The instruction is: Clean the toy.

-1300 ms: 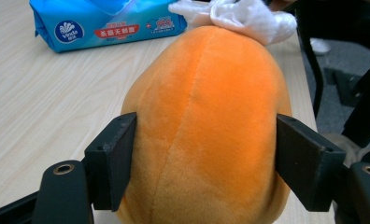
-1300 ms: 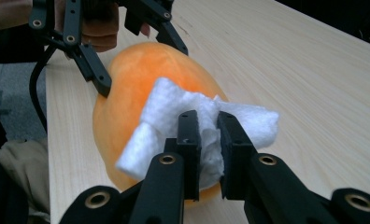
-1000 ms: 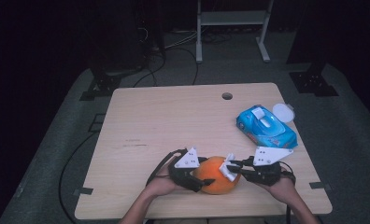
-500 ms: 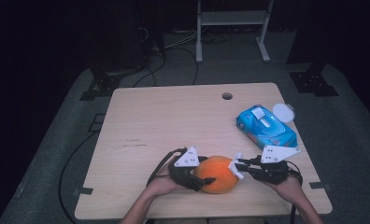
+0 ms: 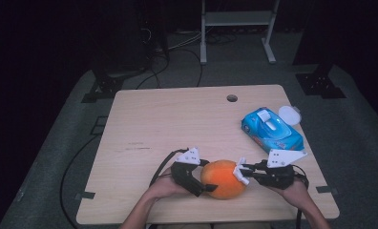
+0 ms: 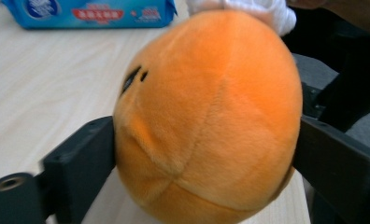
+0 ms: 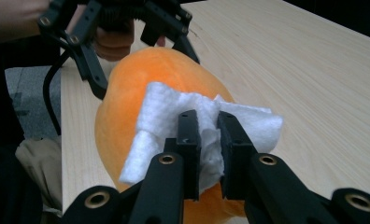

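Orange plush (image 5: 224, 179) wiped with a tissue (image 7: 206, 123) at the near table (image 5: 177, 124) edge.
Plush judged soft, light, yielding; best taken at its widest sides. It sits between the left gripper (image 5: 193, 177) jaws, just opened wider, pads still touching; a second ago it was squeezed tighter. Right gripper (image 7: 206, 140) is clamped on the tissue, pressed against the plush.

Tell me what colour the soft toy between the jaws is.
The plush toy is orange, with small dark markings on its side; the left gripper view shows it best.
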A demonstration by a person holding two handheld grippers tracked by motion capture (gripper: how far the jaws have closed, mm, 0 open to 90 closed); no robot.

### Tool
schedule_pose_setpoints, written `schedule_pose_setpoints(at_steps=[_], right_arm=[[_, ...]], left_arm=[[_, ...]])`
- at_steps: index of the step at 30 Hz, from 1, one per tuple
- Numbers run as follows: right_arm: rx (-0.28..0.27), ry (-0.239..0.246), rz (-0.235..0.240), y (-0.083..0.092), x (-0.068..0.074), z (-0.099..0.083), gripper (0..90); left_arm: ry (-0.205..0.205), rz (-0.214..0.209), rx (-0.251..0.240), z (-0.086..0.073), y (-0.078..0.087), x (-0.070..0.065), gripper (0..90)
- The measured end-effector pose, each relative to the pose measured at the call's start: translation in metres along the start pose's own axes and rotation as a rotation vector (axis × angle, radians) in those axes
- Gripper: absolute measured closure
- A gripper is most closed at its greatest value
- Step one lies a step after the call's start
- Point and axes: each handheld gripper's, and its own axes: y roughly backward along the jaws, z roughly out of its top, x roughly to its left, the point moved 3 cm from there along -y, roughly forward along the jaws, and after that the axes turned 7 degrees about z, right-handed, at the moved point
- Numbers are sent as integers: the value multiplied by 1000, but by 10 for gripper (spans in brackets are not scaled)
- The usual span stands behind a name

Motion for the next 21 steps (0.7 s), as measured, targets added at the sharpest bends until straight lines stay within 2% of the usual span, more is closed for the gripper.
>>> schedule_pose_setpoints(at_steps=[2, 4, 5, 7, 10, 12, 17, 21], right_arm=[[-6, 4, -8, 0, 1, 3, 798], [-42, -3, 9, 1, 2, 8, 800], [-65, -6, 23, 0, 4, 13, 800], [-75, 33, 38, -7, 14, 26, 800], [-59, 82, 54, -18, 25, 37, 800], [-31, 93, 41, -18, 25, 36, 801], [-33, 23, 16, 0, 7, 18, 801], [-31, 10, -17, 11, 3, 14, 801]], left_arm=[[-1, 13, -23, 3, 3, -1, 262], [-33, 27, -44, 8, 3, -7, 314], [-62, 43, -46, 12, 0, -13, 327], [-110, 65, -52, 19, -5, -22, 344], [-137, 86, -53, 20, -8, -27, 381], [-114, 80, -54, 17, -8, -24, 389], [-97, 78, -65, 16, -8, -21, 390], [-91, 82, -86, 20, -7, -22, 394]])
